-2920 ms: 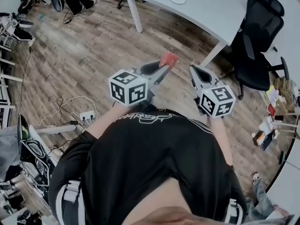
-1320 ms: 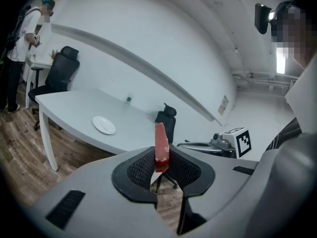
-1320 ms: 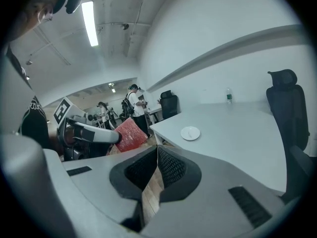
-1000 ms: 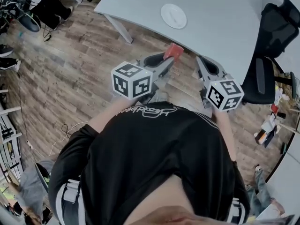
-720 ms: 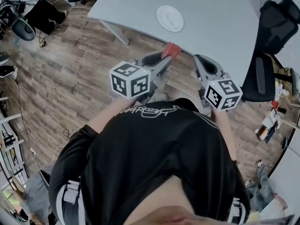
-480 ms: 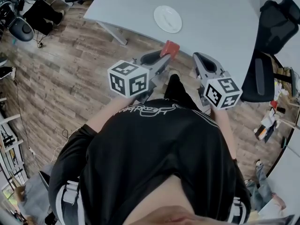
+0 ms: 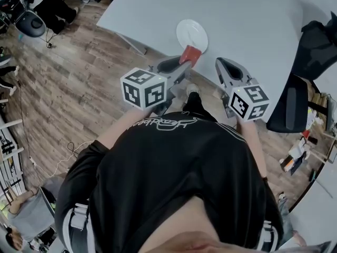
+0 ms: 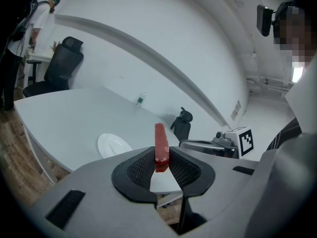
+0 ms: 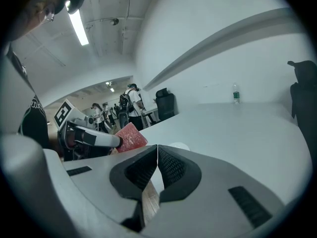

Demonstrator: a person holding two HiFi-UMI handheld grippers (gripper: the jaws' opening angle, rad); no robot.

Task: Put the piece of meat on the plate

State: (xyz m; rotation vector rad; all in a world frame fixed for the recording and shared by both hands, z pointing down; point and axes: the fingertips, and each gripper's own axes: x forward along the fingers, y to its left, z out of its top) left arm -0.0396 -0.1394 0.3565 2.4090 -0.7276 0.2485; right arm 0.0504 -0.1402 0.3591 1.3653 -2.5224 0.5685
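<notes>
A: Starting big — what's on the grey table [image 7: 253, 20]?

B: A white plate [image 7: 191, 34], near the edge facing the person.

A: And the tongs?

B: Both are in the air, side by side. The left tongs [image 7: 185, 62] are clamped on the piece of meat [image 8: 160, 148]. The right tongs [image 9: 157, 157] are pressed together with nothing between them.

A: How does the meat lie?

B: It's gripped by its lower end, thin edge toward the left gripper's camera. Its long axis runs up and forward out of the pads — the free end points toward the plate, just short of it.
</notes>
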